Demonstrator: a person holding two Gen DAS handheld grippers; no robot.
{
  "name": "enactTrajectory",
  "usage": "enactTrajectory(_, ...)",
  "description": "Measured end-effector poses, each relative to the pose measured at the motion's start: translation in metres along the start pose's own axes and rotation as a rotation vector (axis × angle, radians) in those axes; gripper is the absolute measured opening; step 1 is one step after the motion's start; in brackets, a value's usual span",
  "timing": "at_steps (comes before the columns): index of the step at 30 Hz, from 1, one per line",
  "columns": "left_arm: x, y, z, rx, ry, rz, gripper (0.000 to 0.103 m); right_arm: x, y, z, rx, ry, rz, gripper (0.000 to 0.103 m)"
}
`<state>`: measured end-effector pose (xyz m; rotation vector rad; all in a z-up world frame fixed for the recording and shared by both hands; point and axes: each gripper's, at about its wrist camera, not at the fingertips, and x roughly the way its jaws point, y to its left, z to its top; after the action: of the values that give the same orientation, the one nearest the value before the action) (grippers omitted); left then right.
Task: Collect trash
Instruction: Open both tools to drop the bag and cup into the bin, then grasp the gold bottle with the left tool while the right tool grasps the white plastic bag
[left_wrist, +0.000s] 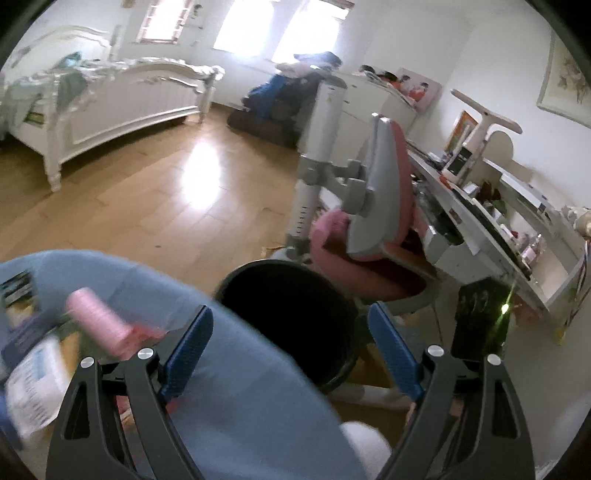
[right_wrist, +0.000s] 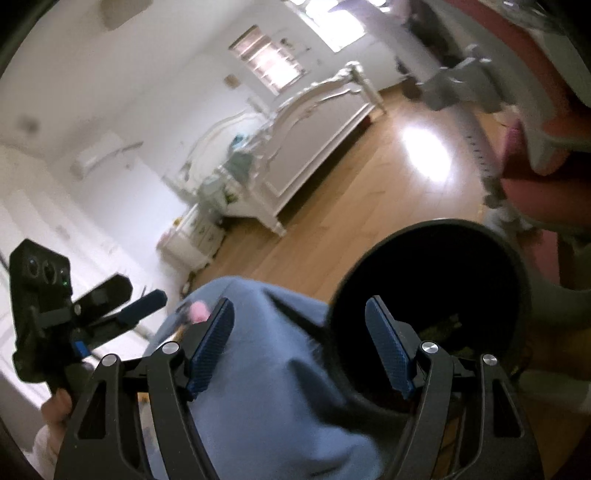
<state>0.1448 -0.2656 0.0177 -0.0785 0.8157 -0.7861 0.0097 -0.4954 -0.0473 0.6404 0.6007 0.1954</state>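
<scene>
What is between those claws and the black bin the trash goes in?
Nothing visible blocks the black bin; its mouth gapes right ahead of the open right claw. The open left claw faces it too, though a blue bag beside the bin spreads under both.

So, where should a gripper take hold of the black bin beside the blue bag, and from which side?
Grip the black bin by its rim, coming from above, one finger inside and one outside. It stands upright with its round mouth open, and the body looks too wide for the open right gripper.
</scene>
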Motion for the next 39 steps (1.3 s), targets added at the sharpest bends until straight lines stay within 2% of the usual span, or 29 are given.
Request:
enactTrajectory(7, -0.078, 0.061, -0.041, -0.061, -0.054, 0.160, 0.085, 0.033, 0.082, -0.018, -0.128, 0.100, 0.060, 0.073)
enactTrajectory(9, -0.101, 0.086, -0.056, -0.090, -0.053, 0.243, 0.086, 0.047, 0.110, -0.025, -0.173, 0.137, 0.076, 0.079)
enactTrajectory(11, -0.120, 0.111, -0.073, -0.119, -0.050, 0.325, 0.094, 0.062, 0.140, -0.034, -0.235, 0.169, 0.092, 0.082)
enactTrajectory(12, -0.129, 0.123, -0.081, -0.127, -0.053, 0.368, 0.094, 0.068, 0.153, -0.038, -0.265, 0.184, 0.096, 0.083)
enactTrajectory(15, -0.148, 0.156, -0.104, -0.105, -0.018, 0.481, 0.094, 0.091, 0.196, -0.052, -0.392, 0.238, 0.081, 0.092)
enactTrajectory(19, -0.165, 0.182, -0.119, -0.004, 0.034, 0.494, 0.094, 0.125, 0.245, -0.071, -0.569, 0.300, 0.050, 0.097)
enactTrajectory(22, -0.170, 0.191, -0.124, 0.151, 0.072, 0.508, 0.094, 0.156, 0.283, -0.089, -0.762, 0.332, -0.006, 0.098)
enactTrajectory(24, -0.165, 0.193, -0.126, 0.277, 0.112, 0.502, 0.094, 0.176, 0.295, -0.104, -0.891, 0.362, -0.063, 0.098)
enactTrajectory(27, -0.156, 0.198, -0.127, 0.375, 0.161, 0.461, 0.094, 0.207, 0.302, -0.128, -1.090, 0.440, -0.175, 0.098)
enactTrajectory(29, -0.147, 0.204, -0.129, 0.420, 0.195, 0.440, 0.094, 0.220, 0.299, -0.133, -1.160, 0.463, -0.209, 0.098)
enactTrajectory(30, -0.143, 0.208, -0.130, 0.443, 0.203, 0.445, 0.094, 0.223, 0.293, -0.133, -1.176, 0.467, -0.224, 0.093)
enactTrajectory(31, -0.140, 0.211, -0.130, 0.449, 0.208, 0.446, 0.093, 0.226, 0.291, -0.133, -1.180, 0.478, -0.234, 0.080)
enactTrajectory(33, -0.133, 0.218, -0.127, 0.441, 0.221, 0.428, 0.085, 0.222, 0.283, -0.129, -1.160, 0.473, -0.218, 0.073)
enactTrajectory(35, -0.133, 0.224, -0.126, 0.402, 0.215, 0.373, 0.060, 0.217, 0.282, -0.127, -1.135, 0.463, -0.204, 0.062)
enactTrajectory(36, -0.132, 0.227, -0.124, 0.375, 0.218, 0.347, 0.054, 0.213, 0.281, -0.127, -1.131, 0.450, -0.202, 0.060)
enactTrajectory(38, -0.131, 0.232, -0.119, 0.339, 0.216, 0.337, 0.027, 0.204, 0.280, -0.125, -1.105, 0.437, -0.185, 0.053)
enactTrajectory(39, -0.131, 0.233, -0.118, 0.323, 0.213, 0.343, 0.024, 0.199, 0.280, -0.124, -1.080, 0.434, -0.167, 0.051)
